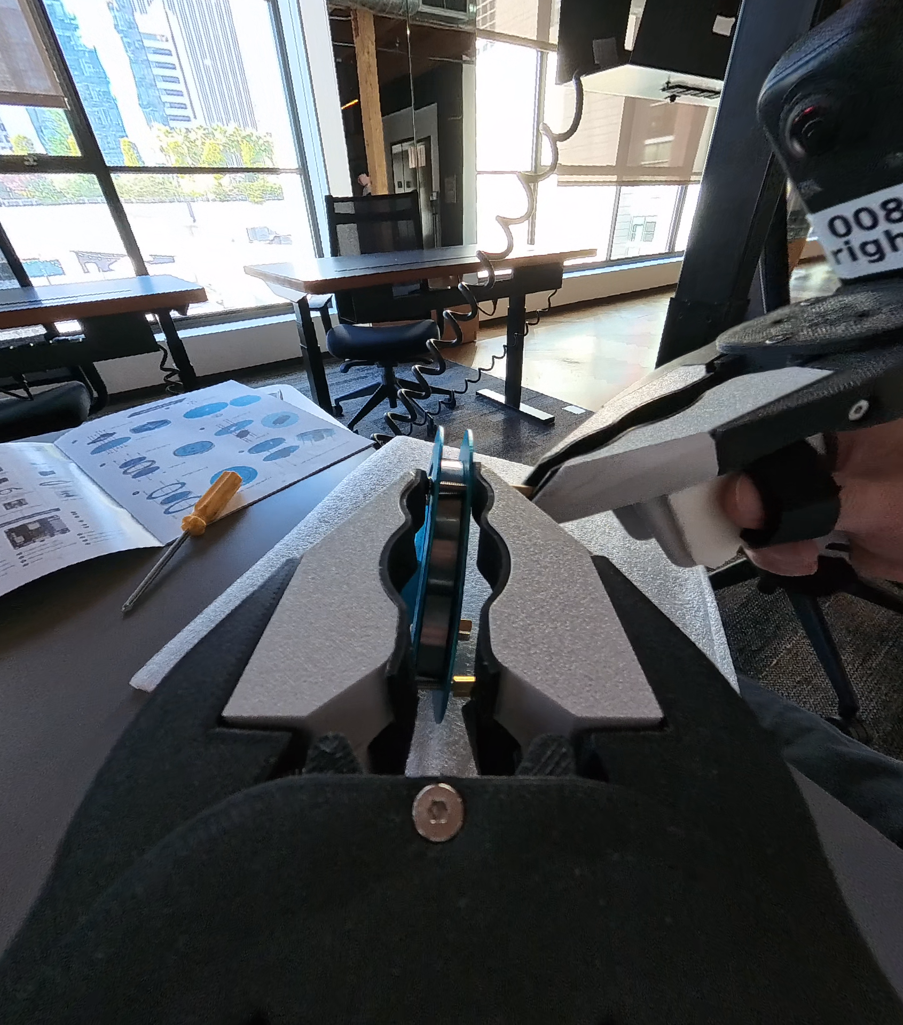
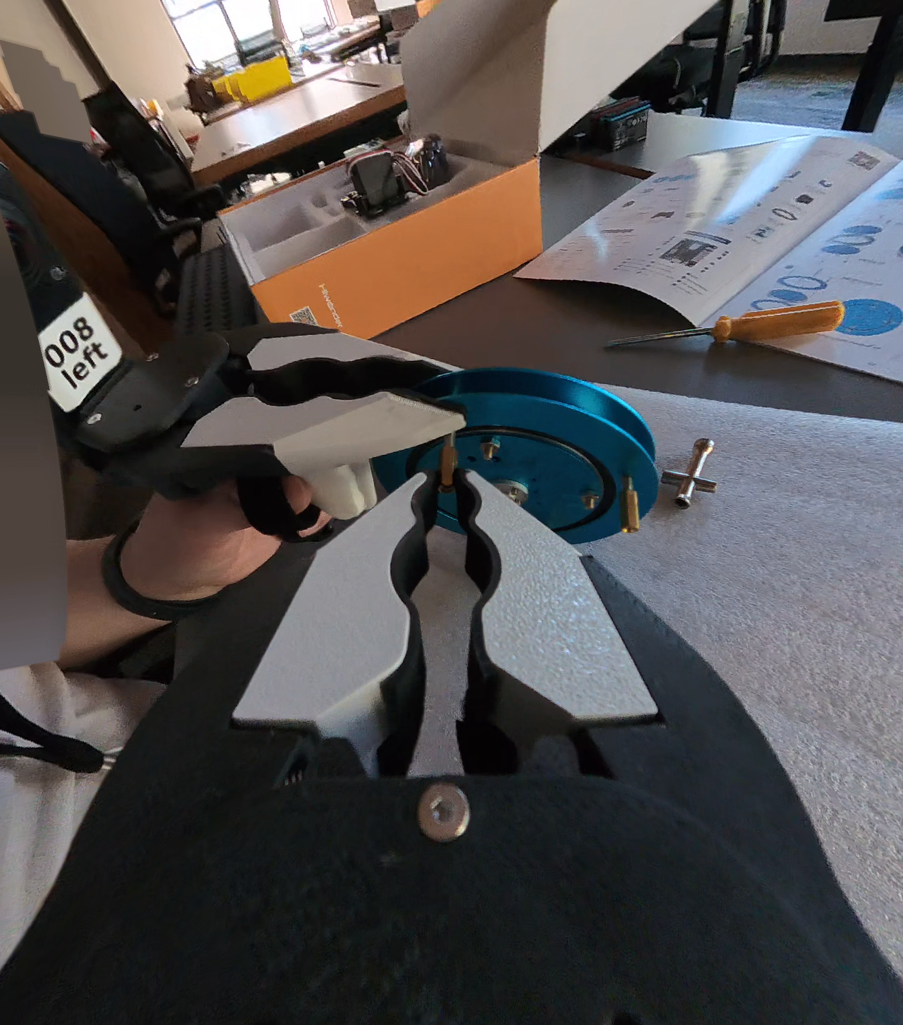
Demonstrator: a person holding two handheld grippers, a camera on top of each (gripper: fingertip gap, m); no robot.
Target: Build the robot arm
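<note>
My left gripper (image 1: 452, 480) is shut on a blue metal wheel (image 1: 440, 560) and holds it on edge above a white foam sheet (image 1: 321, 532). In the right wrist view the wheel (image 2: 549, 410) faces me, with the left gripper (image 2: 438, 391) clamping its left rim. Brass standoffs (image 2: 629, 505) stick out of its face. My right gripper (image 2: 446, 482) is shut on one brass standoff (image 2: 447, 460) that stands on the wheel's face. In the left wrist view the right gripper (image 1: 535, 483) comes in from the right, its tips against the wheel.
An orange-handled screwdriver (image 2: 759, 324) lies at the edge of an open manual (image 2: 771, 222). A small metal cross wrench (image 2: 687, 477) lies on the foam (image 2: 771, 582) right of the wheel. An open orange box (image 2: 399, 260) with parts stands behind. Desks and chairs stand farther off. Only a small space, under 4 cm, lies between the two pairs of fingers.
</note>
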